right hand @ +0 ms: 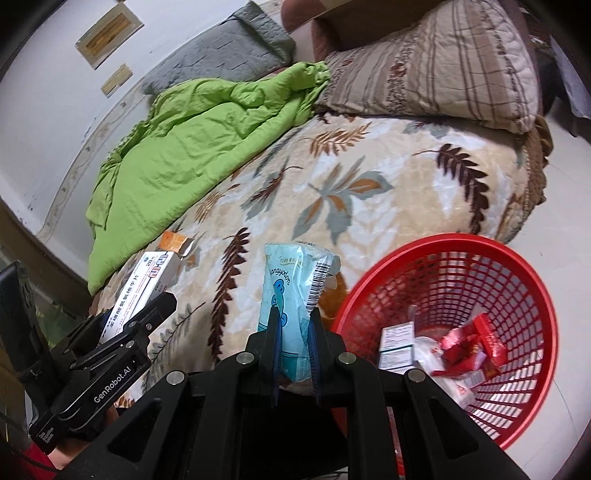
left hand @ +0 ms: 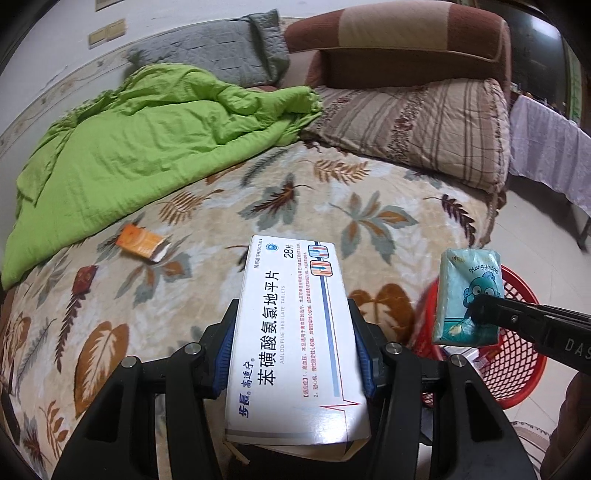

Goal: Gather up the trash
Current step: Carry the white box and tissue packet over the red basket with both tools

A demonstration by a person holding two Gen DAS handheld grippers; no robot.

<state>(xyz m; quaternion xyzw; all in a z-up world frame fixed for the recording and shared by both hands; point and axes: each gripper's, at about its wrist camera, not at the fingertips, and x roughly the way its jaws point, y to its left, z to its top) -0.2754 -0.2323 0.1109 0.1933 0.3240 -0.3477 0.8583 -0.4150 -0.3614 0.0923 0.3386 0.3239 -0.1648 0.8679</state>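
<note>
My left gripper (left hand: 293, 347) is shut on a white medicine box (left hand: 295, 332) with Chinese print, held above the bed's near edge; the box also shows in the right wrist view (right hand: 140, 291). My right gripper (right hand: 293, 332) is shut on a light blue tissue pack (right hand: 295, 295) with a cartoon figure, held over the bed edge just left of the red mesh basket (right hand: 524, 266); the pack also shows in the left wrist view (left hand: 467, 295). The basket (left hand: 517, 365) holds small boxes and red wrappers (right hand: 472, 347). An orange box (left hand: 139, 240) lies on the leaf-patterned blanket.
A green quilt (left hand: 147, 147) is bunched at the bed's left. A grey pillow (left hand: 214, 51) and a striped pillow (left hand: 417, 118) lie at the head. A brown headboard (left hand: 399, 33) is behind. The tiled floor (left hand: 535, 221) runs to the right, beside a covered table (left hand: 546, 147).
</note>
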